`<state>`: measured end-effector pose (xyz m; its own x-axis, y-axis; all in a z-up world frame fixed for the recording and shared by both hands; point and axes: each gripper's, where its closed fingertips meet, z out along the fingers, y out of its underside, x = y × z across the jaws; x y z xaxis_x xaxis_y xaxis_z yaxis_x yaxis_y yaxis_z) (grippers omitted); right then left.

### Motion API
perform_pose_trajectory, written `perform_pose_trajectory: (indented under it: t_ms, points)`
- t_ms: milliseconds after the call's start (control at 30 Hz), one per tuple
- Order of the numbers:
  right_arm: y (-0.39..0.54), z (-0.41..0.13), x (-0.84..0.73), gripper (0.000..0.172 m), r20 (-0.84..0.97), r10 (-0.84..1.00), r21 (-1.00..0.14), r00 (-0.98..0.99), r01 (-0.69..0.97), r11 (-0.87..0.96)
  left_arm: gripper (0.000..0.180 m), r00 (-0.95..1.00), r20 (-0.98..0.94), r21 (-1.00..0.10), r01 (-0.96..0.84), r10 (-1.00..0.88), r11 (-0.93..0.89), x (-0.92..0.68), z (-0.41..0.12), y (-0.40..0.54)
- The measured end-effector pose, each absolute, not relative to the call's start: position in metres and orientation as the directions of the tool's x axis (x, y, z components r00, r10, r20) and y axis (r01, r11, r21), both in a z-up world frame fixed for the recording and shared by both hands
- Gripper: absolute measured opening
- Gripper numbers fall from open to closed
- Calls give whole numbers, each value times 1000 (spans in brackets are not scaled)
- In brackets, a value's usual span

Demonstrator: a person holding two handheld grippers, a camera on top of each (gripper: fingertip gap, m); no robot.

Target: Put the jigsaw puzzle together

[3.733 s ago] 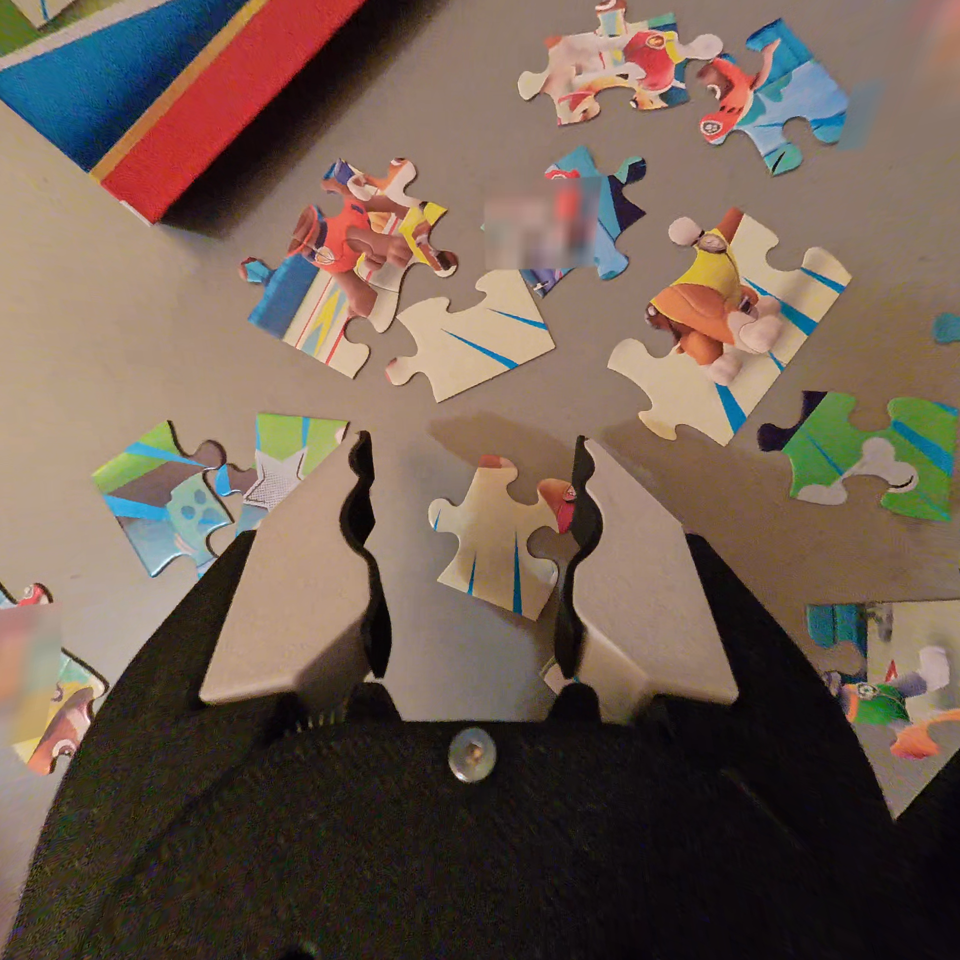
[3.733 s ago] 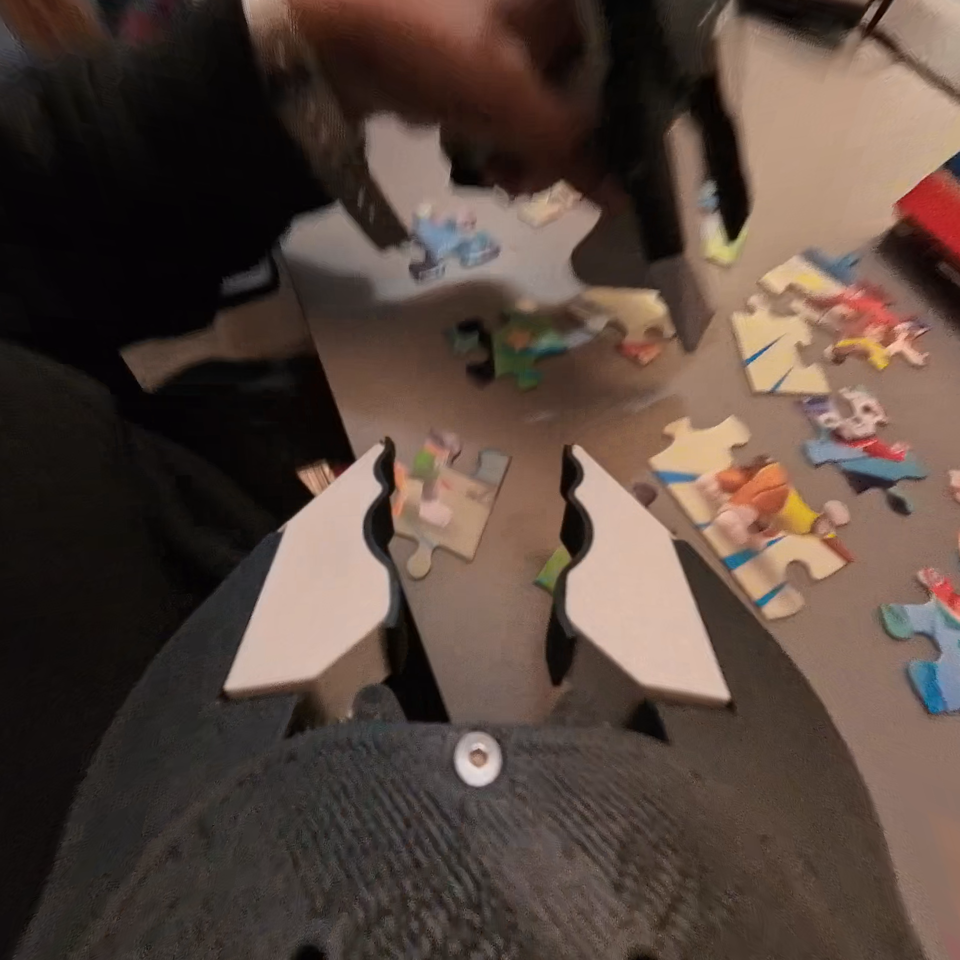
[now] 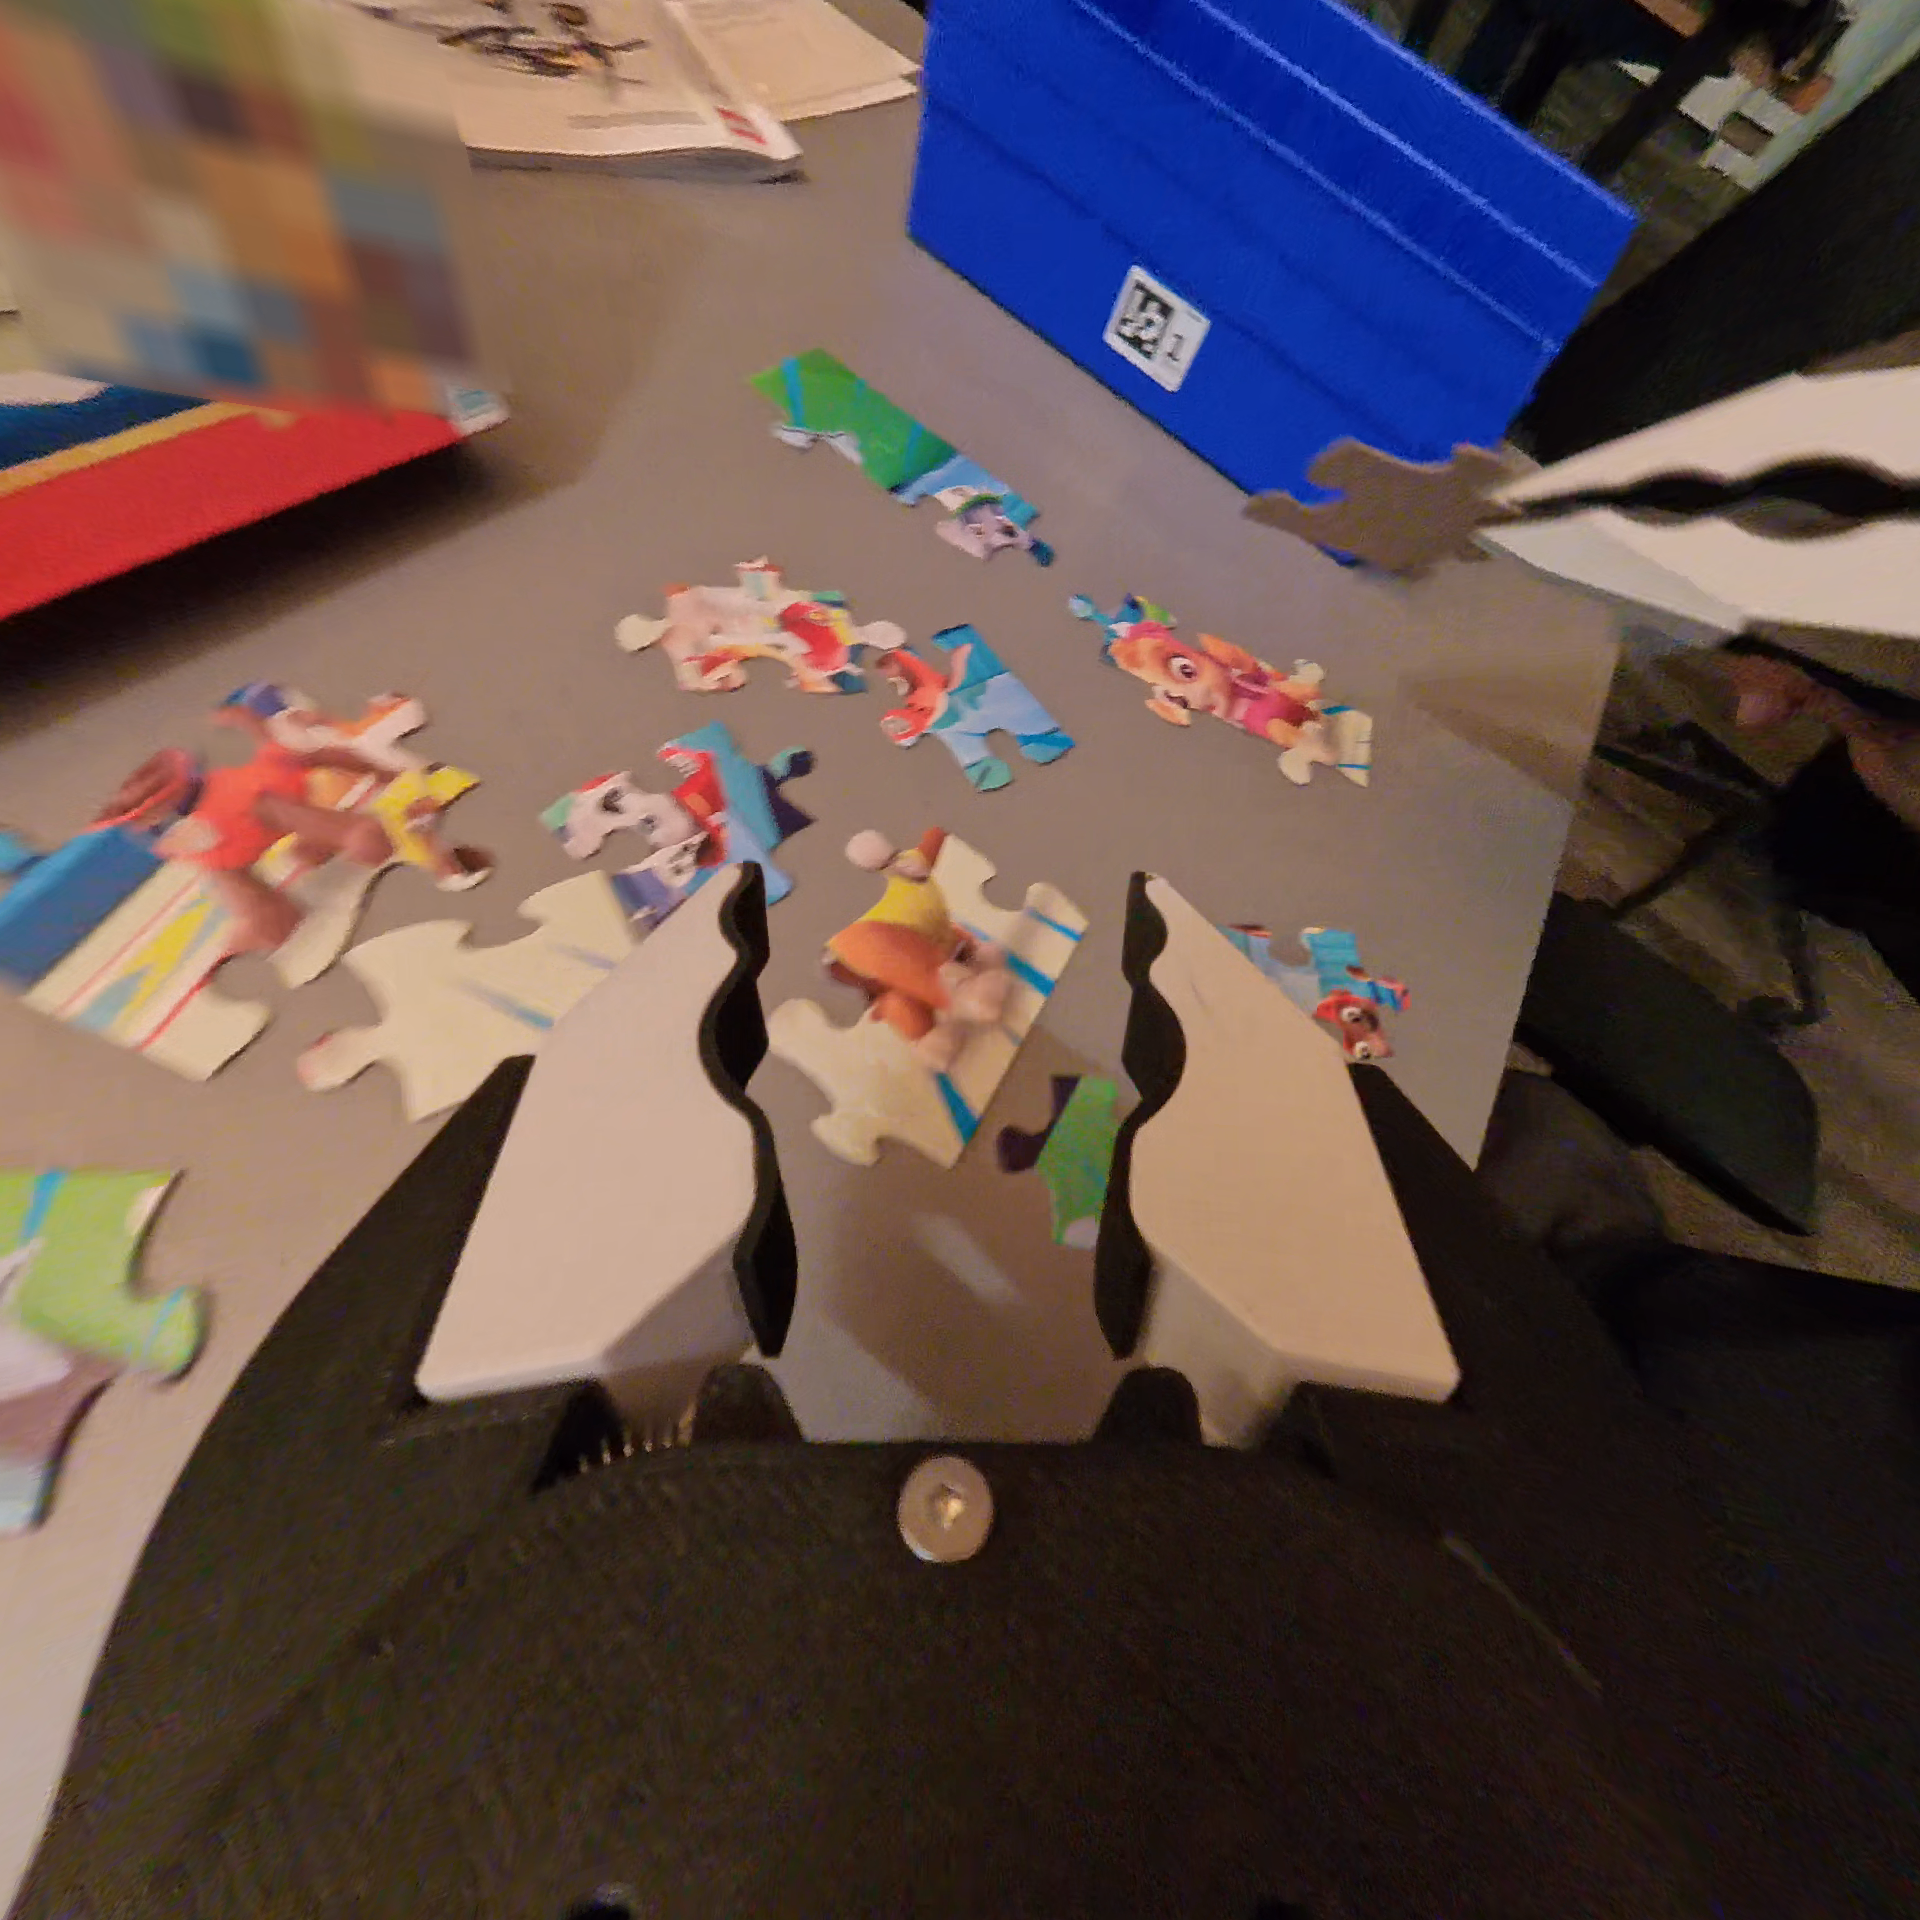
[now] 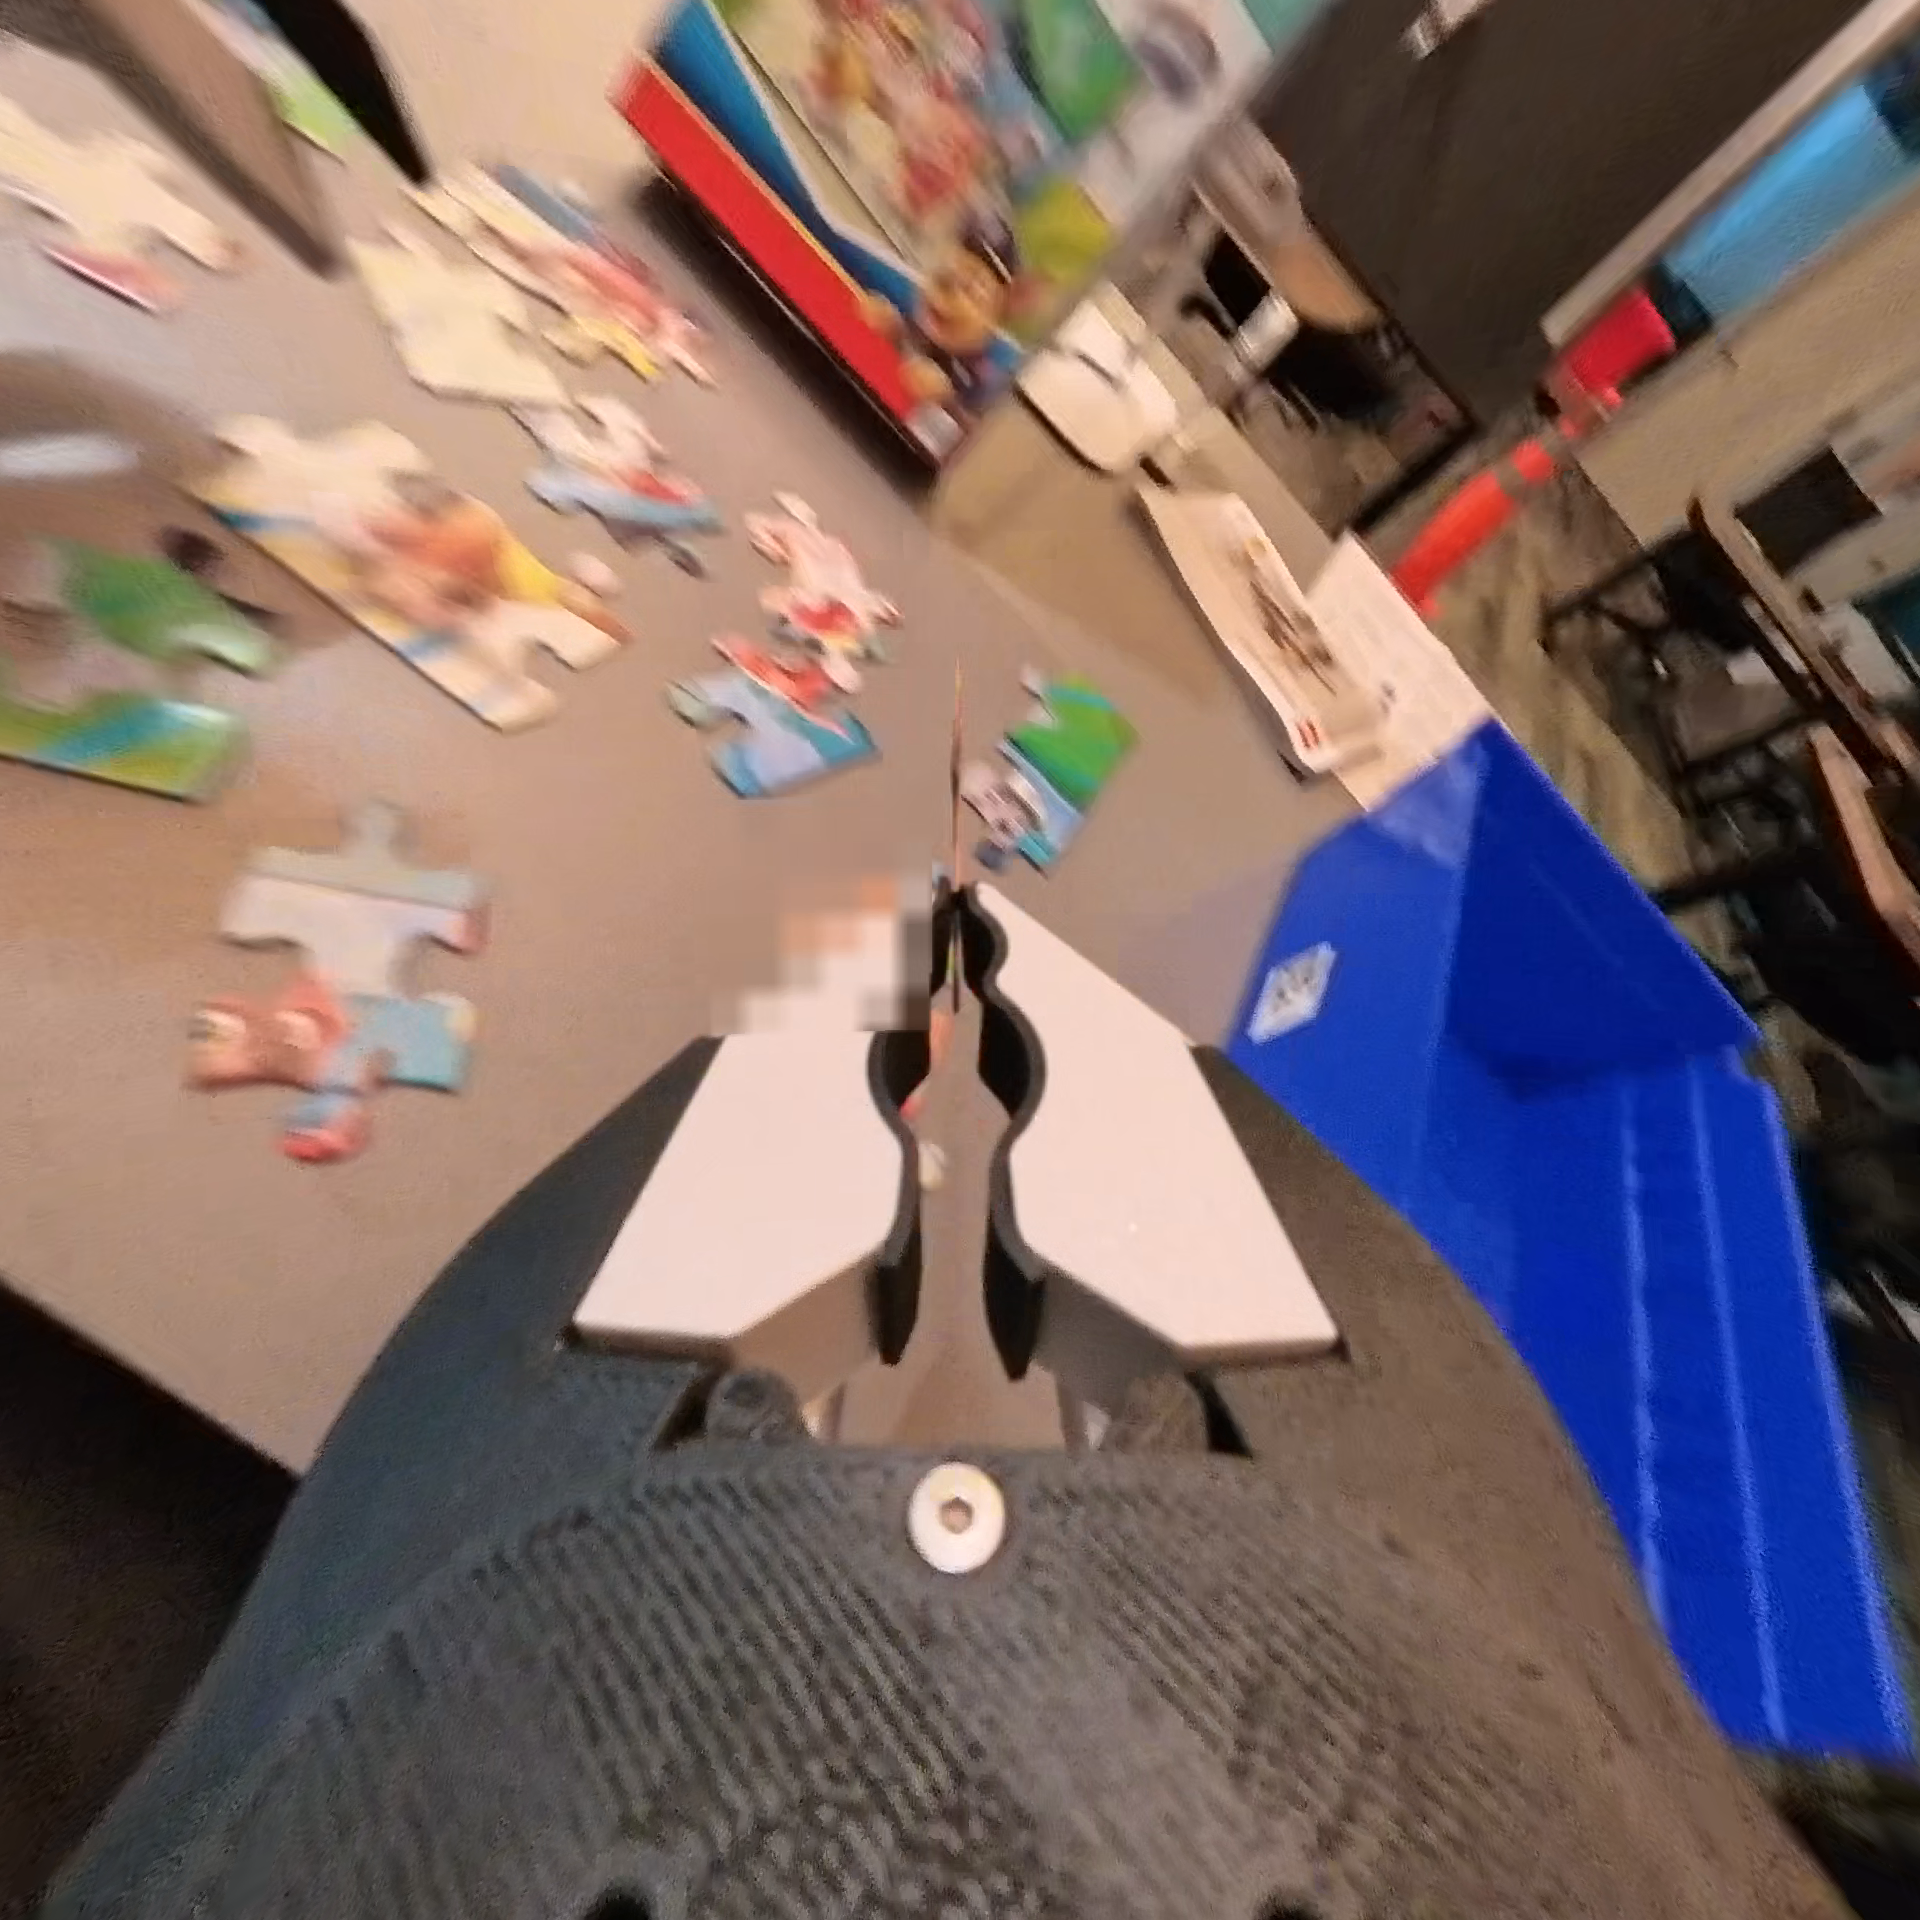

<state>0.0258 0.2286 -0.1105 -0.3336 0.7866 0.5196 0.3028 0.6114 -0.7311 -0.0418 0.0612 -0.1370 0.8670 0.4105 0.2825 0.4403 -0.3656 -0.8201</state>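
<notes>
On grey table (image 3: 540,499): blue bin (image 3: 1299,239), contents hidden; puzzle box (image 3: 208,468)

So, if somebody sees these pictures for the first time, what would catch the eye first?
Probably the right gripper, shut on a puzzle piece held in the air with its plain brown back showing, beside the blue bin. Then the colourful cartoon pieces scattered on the grey table, with the open left gripper above them.

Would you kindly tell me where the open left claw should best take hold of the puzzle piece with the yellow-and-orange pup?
Probably at its straight right edge. The pup piece lies flat on the grey table, so come low from the right.
</notes>
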Motion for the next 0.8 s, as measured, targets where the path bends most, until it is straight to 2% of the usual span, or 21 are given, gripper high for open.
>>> perform_pose_trajectory:
  t_ms: [133, 267, 533, 800]
  points:
    - [282, -128, 28, 0, 467, 850, -740, -245, 417, 527, 68, 908, 262, -819, 388, 327, -423, -24, -137, 103]
    - [295, -153, 30, 0, 380, 896, -765, -232, 466, 445, 68, 932, 247, -803, 350, 265, -481, -12, -145, 136]
    - [284, -177, 21, 0, 378, 882, -760, -280, 450, 468, 68, 948, 220, -779, 314, 232, -543, -11, -157, 168]
    - [253, -176, 25, 0, 296, 878, -792, -377, 417, 446, 68, 941, 233, -774, 331, 244, -540, -16, -161, 175]
